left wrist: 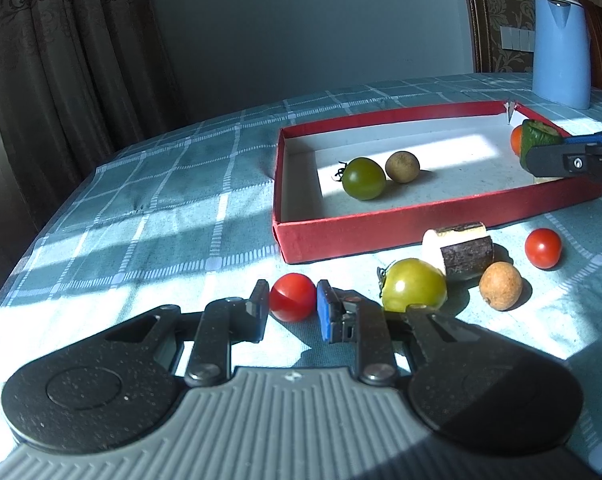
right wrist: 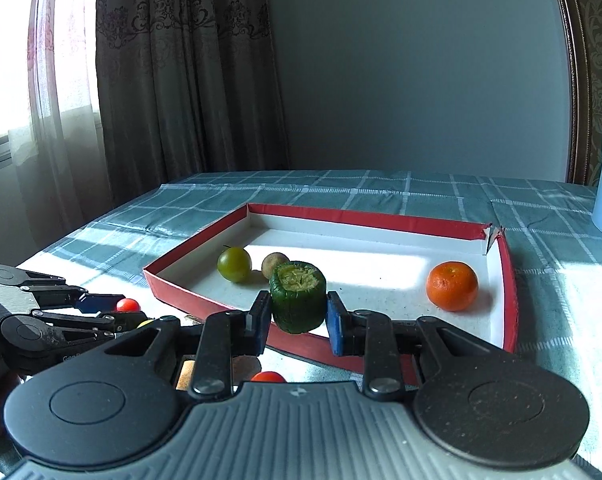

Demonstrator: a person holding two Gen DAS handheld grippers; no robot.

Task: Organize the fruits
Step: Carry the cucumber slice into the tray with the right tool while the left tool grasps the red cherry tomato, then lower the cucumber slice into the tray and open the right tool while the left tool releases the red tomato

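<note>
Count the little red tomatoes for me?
2: one red tomato in the left gripper, another on the tablecloth right of the red box. Others may hide.

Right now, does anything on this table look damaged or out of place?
Yes. The red box has a torn far right corner: the walls have split apart and white card shows. Nothing looks spilled.

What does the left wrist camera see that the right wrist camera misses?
Only the left wrist view shows the blue kettle whole, the green tomato and brown round fruit on the tablecloth, and the left hand-held gripper shut on a red tomato. Only the right wrist view shows the window and the whole orange. Both show the red box, its green tomato, and the green chunk in the right hand-held gripper.
</note>
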